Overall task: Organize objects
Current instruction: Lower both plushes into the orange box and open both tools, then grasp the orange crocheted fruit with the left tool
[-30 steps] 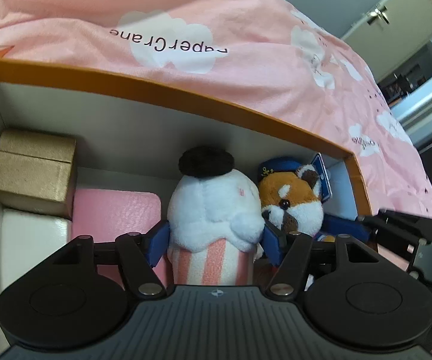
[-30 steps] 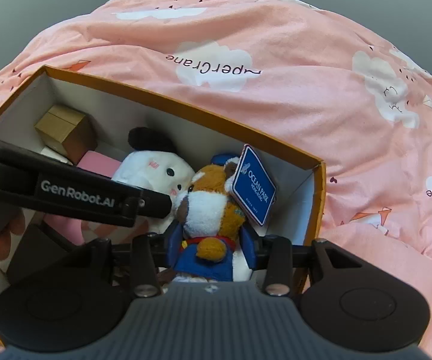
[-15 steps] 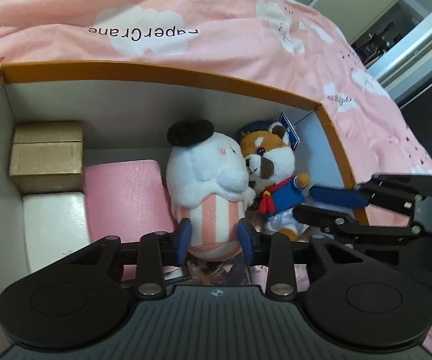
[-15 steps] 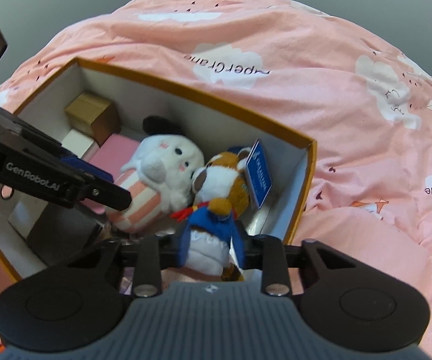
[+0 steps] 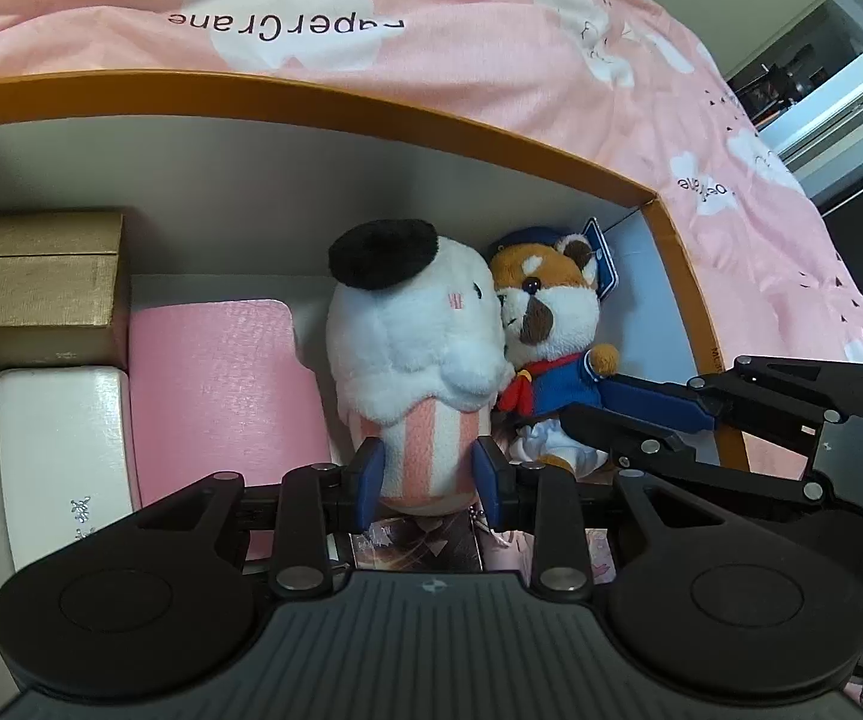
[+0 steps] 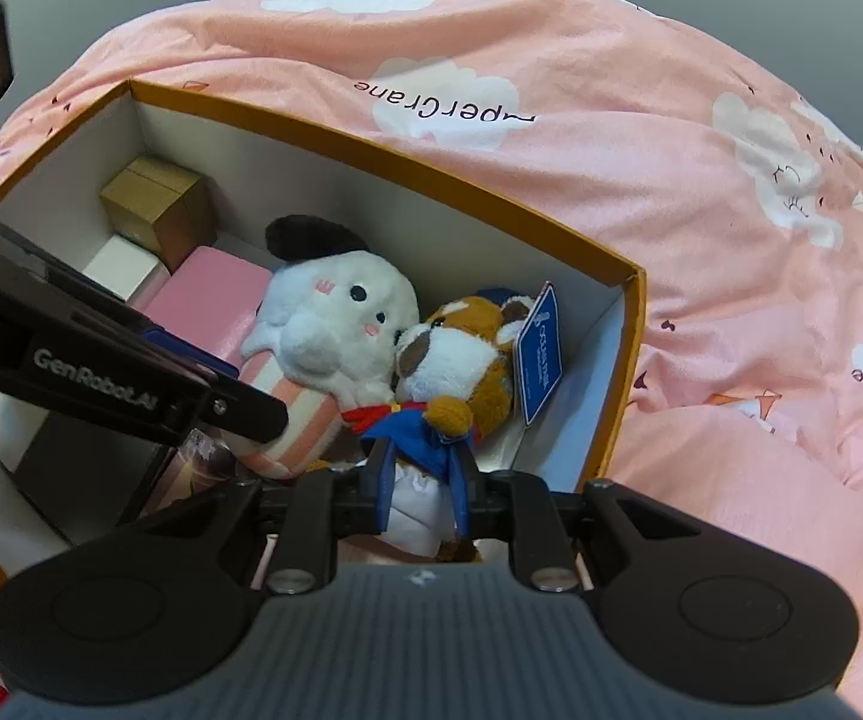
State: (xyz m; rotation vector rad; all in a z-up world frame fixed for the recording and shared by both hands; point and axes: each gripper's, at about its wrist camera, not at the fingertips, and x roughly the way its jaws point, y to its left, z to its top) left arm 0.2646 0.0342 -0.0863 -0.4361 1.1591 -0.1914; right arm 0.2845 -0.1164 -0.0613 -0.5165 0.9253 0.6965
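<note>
A white plush with a black cap and pink-striped base [image 5: 407, 336] stands in the orange-rimmed box [image 5: 371, 102]. My left gripper [image 5: 428, 471] is shut on its striped base, both blue pads pressing in. Right beside it leans a red panda plush in a blue sailor suit [image 6: 461, 354] with a blue tag [image 6: 539, 354]. My right gripper [image 6: 422, 480] has its jaws closing on the panda's blue body, and the pads squeeze it. The two plushes touch face to face. The right gripper's fingers [image 5: 659, 408] show in the left wrist view beside the panda.
A gold box [image 5: 47, 288], a white box [image 5: 65, 438] and a pink box [image 5: 221, 384] fill the box's left side. A dark box [image 6: 83, 480] and printed cards [image 5: 419, 546] lie near the front. Pink cloud-print bedding [image 5: 491, 30] surrounds the box.
Both grippers' jaws have narrowed from wide open around the plushes to pressing on them. Both views have drawn back a little, showing more of the box.
</note>
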